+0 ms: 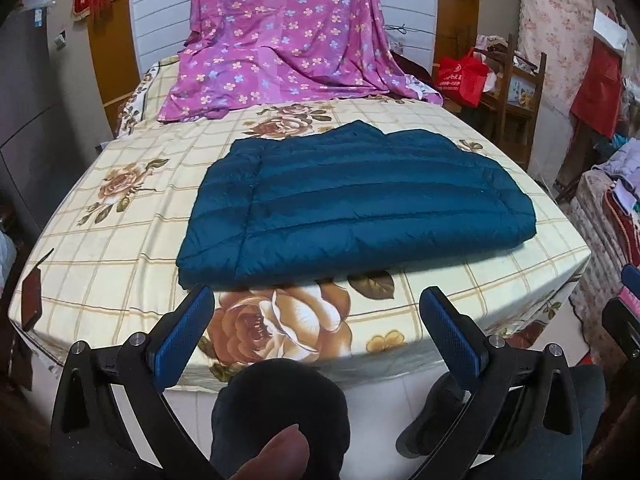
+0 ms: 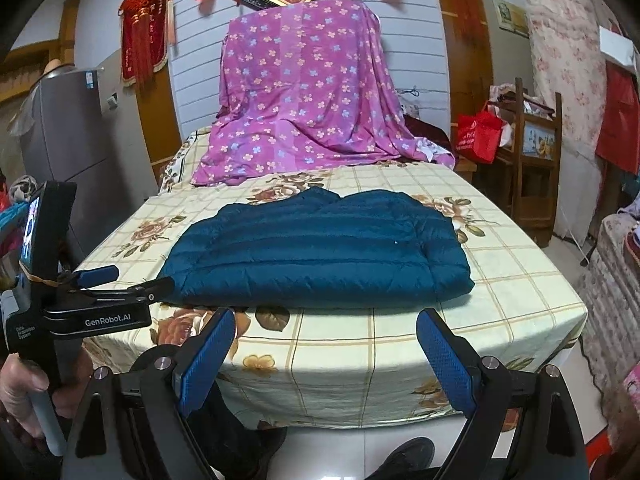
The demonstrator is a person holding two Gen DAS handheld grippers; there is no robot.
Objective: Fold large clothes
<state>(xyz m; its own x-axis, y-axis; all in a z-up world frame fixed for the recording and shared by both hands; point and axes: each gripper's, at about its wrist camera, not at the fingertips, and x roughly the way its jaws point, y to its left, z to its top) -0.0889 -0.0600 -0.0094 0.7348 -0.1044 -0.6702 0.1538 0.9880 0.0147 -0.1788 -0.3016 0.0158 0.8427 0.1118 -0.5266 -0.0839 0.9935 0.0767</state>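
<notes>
Main risk from here, by judgement: puffy layers of the jacket (image 1: 352, 204) springing apart or sliding off each other if nudged or re-grabbed by one layer only, esp. w/ slick quilted shell. Teal-blue down jacket, already folded into a neat rectangle, sleeve tucked along one side, lying flat mid-bed on the floral sheet (image 1: 120, 248), near the front edge. Left gripper (image 1: 316, 300) and right gripper (image 2: 326, 320) both spread wide, nothing between the pads, hanging just short of the jacket's near edge.

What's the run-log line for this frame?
jacket: folded, flat on bed | left gripper: open, empty | right gripper: open, empty | both short of jacket
</notes>
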